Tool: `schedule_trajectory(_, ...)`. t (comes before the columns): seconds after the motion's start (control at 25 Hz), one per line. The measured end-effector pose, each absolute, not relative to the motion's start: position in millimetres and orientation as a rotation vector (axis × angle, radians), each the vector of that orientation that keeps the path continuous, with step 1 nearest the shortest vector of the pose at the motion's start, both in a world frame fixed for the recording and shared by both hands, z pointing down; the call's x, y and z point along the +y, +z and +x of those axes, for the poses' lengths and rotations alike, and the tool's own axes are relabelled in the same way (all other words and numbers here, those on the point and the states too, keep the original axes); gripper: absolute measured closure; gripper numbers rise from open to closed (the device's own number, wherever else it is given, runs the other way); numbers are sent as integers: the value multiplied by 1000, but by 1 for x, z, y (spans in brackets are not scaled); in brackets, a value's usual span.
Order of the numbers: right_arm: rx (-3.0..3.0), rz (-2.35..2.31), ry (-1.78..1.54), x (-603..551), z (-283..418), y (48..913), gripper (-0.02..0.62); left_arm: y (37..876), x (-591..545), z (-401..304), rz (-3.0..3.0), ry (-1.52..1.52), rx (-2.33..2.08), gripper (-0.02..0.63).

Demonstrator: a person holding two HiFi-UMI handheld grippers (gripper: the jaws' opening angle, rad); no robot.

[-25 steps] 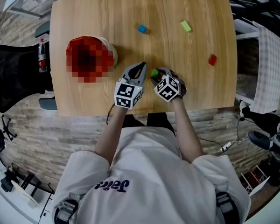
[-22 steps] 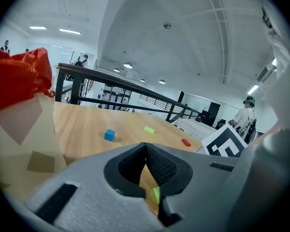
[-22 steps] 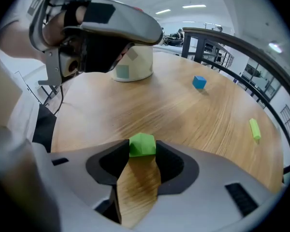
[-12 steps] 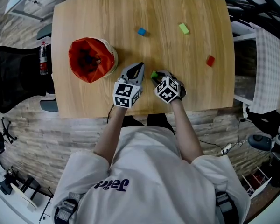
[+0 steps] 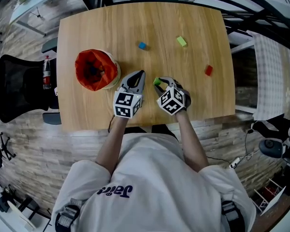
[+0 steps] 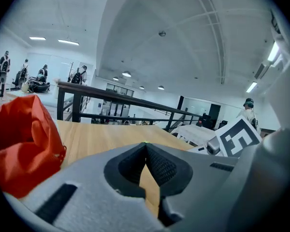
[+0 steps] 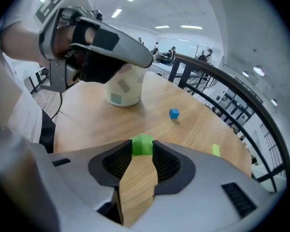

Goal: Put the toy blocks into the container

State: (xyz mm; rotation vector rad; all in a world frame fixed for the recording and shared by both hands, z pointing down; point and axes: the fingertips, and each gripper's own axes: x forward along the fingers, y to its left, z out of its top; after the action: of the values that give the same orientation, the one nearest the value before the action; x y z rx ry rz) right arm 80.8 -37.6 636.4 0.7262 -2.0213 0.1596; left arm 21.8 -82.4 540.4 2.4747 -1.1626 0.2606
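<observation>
Four blocks are seen in the head view, and only one is in hand. The green block (image 5: 157,81) is pinched at the tips of the right gripper (image 5: 161,83), whose jaws have just been closing with it between them. In the right gripper view the pads are pressed on two opposite faces. The block is about as wide as it is long, so no long axis need be minded. The left gripper (image 5: 142,73) is pressed shut on nothing, with only bare table (image 6: 96,138) seen past its meeting tips.

The container (image 5: 116,71) lies to the left of the held block in the head view, and the left gripper stands between the two. The left gripper is nearer the container, yet the carry is judged to fall to the right one, which would have to be swung leftward past or over its neighbour.

The red liner (image 5: 89,69) in the open mouth is shown from above and, as a red bulge, in the left gripper view. In the right gripper view only the container's white wall is shown, partly hidden by the left gripper. The blue block (image 5: 142,45), lime block (image 5: 181,41) and red block (image 5: 209,70) lie farther out on the table, well apart.
</observation>
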Motion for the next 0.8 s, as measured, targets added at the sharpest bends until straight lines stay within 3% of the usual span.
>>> schedule_trajectory(0.36,-2233,858,6,-72,49,514,453,472,-90,-24,2475,178,-1360,597)
schedule_trajectory(0.8,-2442,703,-184,-84,-68,441,451,440,-82,-133,2359,98,-1658,597)
